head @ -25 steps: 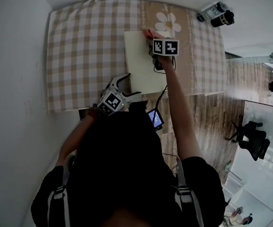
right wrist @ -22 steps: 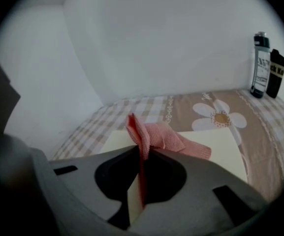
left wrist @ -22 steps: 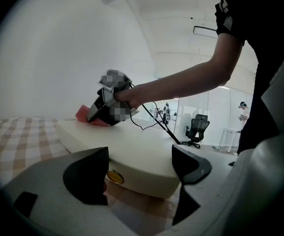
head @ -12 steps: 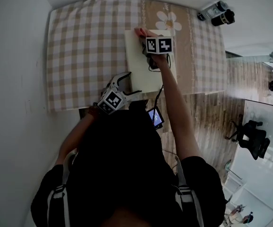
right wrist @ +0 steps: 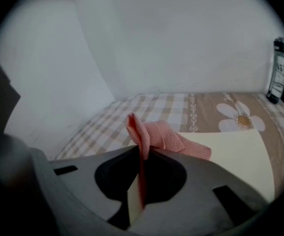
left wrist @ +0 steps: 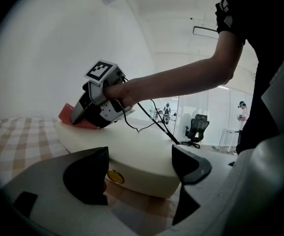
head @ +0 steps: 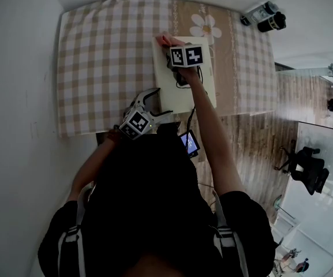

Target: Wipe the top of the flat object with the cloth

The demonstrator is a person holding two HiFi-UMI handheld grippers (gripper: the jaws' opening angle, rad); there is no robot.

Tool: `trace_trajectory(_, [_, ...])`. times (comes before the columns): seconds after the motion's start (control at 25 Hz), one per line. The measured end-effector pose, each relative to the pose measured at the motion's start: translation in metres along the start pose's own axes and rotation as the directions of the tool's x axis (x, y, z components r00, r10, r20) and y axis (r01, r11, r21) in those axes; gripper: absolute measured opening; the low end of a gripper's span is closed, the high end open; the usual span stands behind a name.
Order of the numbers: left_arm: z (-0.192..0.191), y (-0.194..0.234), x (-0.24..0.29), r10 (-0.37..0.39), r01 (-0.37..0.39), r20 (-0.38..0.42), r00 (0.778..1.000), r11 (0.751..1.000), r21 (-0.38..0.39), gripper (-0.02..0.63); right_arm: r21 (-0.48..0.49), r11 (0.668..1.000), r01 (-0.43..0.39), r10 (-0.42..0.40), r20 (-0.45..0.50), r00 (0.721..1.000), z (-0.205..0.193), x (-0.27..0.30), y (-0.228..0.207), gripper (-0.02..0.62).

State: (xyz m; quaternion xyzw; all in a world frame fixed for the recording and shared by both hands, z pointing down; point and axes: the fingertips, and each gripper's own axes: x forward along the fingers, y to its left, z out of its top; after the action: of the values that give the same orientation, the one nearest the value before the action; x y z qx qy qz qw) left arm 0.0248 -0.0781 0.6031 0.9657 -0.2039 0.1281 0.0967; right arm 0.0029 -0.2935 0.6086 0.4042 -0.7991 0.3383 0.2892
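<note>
A cream flat board [head: 180, 94] lies on the checked tablecloth [head: 103, 56]; the left gripper view shows it as a thick slab [left wrist: 146, 156] with a gold spot on its near edge. My right gripper [head: 167, 46] is shut on a pink cloth [head: 163, 40] and presses it on the board's far left corner. In the right gripper view the pink cloth [right wrist: 154, 135] sticks out from between the closed jaws over the board [right wrist: 235, 154]. My left gripper [head: 150, 101] is open, just off the board's near left corner, nothing between its jaws [left wrist: 139, 166].
Dark bottles [head: 265, 17] stand off the table's far right corner, also in the right gripper view [right wrist: 282, 70]. A white daisy print [head: 204, 23] marks the brown strip of the tablecloth. A white wall runs along the left. A small lit screen [head: 189, 144] hangs near the front edge.
My right gripper has slid the pink cloth leftward along the board's far edge, from near the daisy print to the far left corner. The left gripper has stayed put.
</note>
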Motion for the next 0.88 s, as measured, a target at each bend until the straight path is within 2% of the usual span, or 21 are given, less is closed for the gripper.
trace_trajectory(0.6, [-0.008,-0.012,-0.004,-0.006,0.006,-0.007,1.000,1.000,0.008,0.413,-0.059,0.998,-0.029,0.029,-0.003,1.000,-0.015,0.001,0.034,0.011])
trace_trajectory(0.88, [-0.006,-0.001,-0.001,-0.003,0.003,-0.007,1.000,1.000,0.003,0.413,-0.135,0.988,-0.072,0.071,-0.017,0.997,-0.012,0.005,0.050,0.012])
